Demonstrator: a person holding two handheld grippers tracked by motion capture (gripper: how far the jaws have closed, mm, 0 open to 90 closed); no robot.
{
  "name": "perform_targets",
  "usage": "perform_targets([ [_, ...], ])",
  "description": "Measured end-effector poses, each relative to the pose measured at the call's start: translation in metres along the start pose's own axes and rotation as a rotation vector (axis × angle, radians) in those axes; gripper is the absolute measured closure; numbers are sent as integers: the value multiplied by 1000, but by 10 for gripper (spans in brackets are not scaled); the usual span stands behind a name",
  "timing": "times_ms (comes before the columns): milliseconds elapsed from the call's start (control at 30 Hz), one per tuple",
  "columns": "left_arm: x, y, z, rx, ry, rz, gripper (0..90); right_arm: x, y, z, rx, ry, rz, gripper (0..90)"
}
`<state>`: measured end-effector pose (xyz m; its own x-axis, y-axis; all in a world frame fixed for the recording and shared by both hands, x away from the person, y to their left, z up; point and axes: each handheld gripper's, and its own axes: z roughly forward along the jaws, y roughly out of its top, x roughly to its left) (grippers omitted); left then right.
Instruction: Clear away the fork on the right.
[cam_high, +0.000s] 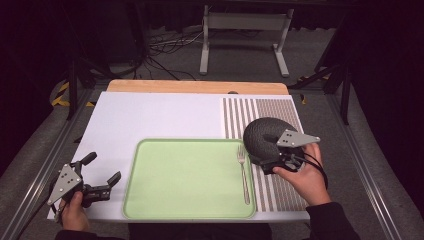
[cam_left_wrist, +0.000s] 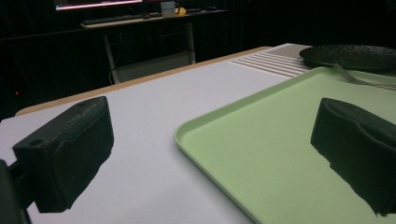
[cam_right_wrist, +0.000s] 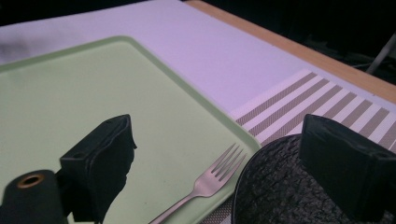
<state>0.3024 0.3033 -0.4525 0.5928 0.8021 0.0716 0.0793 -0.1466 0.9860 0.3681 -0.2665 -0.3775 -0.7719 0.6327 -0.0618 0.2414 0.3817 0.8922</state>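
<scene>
A light green tray (cam_high: 185, 175) lies at the front middle of the white sheet (cam_high: 150, 115). A silver fork (cam_high: 243, 175) rests along the tray's right side, tines pointing away from me. To its right a black textured plate (cam_high: 262, 132) sits on a striped placemat (cam_high: 280, 112). My right gripper (cam_high: 260, 150) hovers over the plate's near edge, pointing left, open with nothing between its jaws. In the right gripper view (cam_right_wrist: 219, 135) the fork (cam_right_wrist: 205, 184) and the plate (cam_right_wrist: 280, 196) lie below the jaws. My left gripper (cam_high: 103, 168) stands open and empty just left of the tray.
The wooden table edge (cam_high: 197, 86) runs along the back. A white stand (cam_high: 245, 40) and cables are on the floor behind. In the left gripper view the tray's corner (cam_left_wrist: 187, 135) lies between the jaws, with the plate (cam_left_wrist: 350, 56) far off.
</scene>
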Motion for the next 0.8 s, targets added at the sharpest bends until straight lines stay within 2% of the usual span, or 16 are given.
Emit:
perform_targets([
  [100,0,0,0,-3,1,2,1,-2,-7,-6,-49,-2,-14,108],
  [333,0,0,0,-3,1,-2,1,-8,-26,-22,-173,-9,-9,111],
  [433,0,0,-1,-4,0,-1,1,-10,-33,-26,-189,-17,-4,111],
  [633,0,0,-1,-3,0,-1,0,-17,-49,-36,-258,-29,1,110],
  [800,0,0,-1,-7,1,0,1,-21,-65,-44,-272,-38,4,111],
])
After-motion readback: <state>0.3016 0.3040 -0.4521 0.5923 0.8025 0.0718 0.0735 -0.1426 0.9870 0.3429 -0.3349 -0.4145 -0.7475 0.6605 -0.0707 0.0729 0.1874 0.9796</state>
